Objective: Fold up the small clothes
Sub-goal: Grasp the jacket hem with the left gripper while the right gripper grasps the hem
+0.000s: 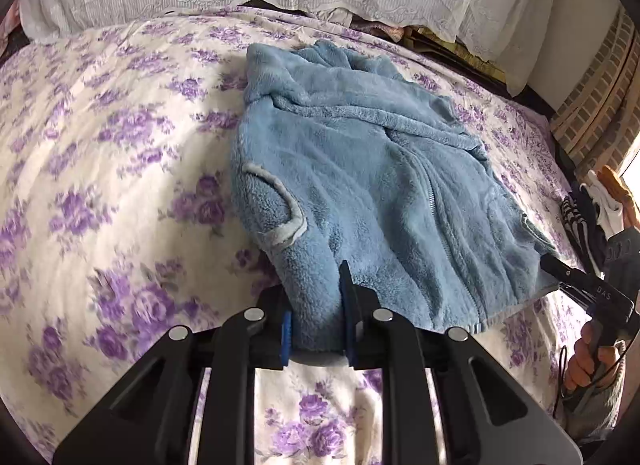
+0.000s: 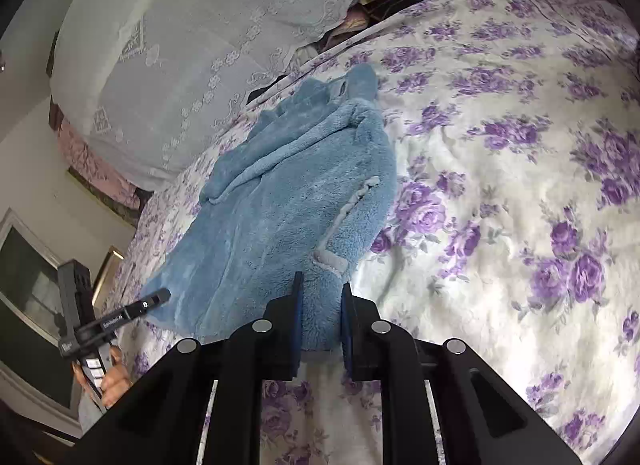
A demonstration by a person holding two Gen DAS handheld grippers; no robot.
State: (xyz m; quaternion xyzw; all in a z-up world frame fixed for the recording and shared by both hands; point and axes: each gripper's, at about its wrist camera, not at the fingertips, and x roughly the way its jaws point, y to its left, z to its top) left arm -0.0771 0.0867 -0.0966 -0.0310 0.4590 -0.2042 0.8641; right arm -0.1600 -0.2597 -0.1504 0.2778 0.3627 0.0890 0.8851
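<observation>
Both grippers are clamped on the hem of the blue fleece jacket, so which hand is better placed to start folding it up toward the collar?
Neither clearly: left gripper and right gripper each pinch a hem corner of the jacket, so lifting together looks best.

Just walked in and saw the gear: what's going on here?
A person is folding a blue fleece jacket on a floral bedspread. The left gripper and right gripper are each shut on the jacket's near hem, at opposite corners. The jacket lies mostly flat, sleeve folded across, not yet lifted.
</observation>
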